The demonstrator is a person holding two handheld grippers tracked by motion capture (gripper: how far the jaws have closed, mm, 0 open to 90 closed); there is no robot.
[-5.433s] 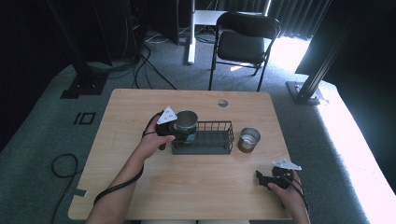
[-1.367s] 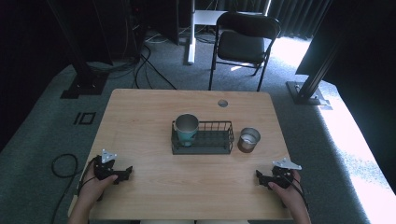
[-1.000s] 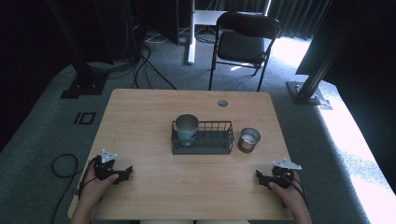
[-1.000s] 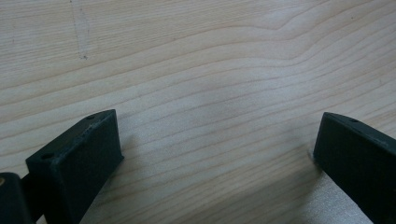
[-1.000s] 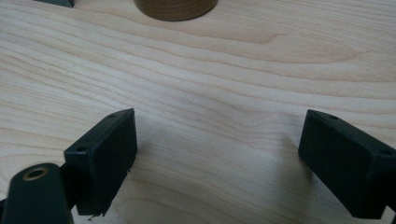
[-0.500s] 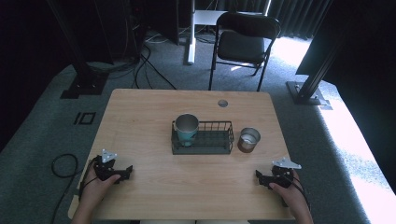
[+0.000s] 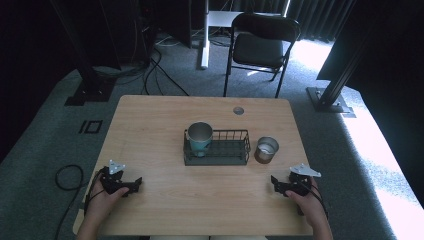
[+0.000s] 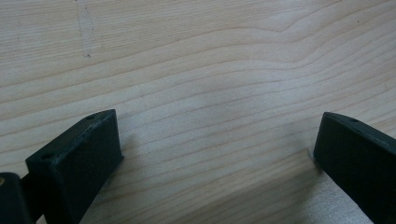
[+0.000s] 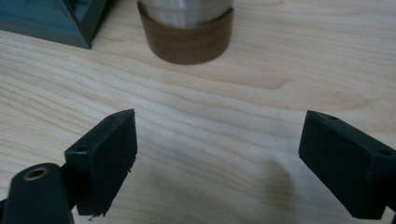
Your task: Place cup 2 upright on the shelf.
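A metal cup with a teal band point(image 7: 200, 138) stands upright in the left end of a black wire basket point(image 7: 226, 152) at the table's middle. A second metal cup with a brown base point(image 7: 266, 149) point(image 9: 186, 26) stands on the table just right of the basket. My left gripper point(image 7: 134, 185) point(image 8: 217, 154) rests open near the front left edge, bare wood between its jaws. My right gripper point(image 7: 276, 183) point(image 9: 217, 163) rests open near the front right, pointing at the brown-based cup, nothing between its jaws.
The wooden table point(image 7: 150, 130) has a round cable grommet point(image 7: 238, 110) near its far edge. A black folding chair point(image 7: 260, 47) stands behind the table. Cables point(image 7: 67, 175) lie on the carpet at the left. The basket's corner point(image 9: 51, 21) shows in the right gripper view.
Earlier the left gripper was at the basket with the teal-banded cup; it has let go and drawn back to the front left. Over the last second nothing has moved.
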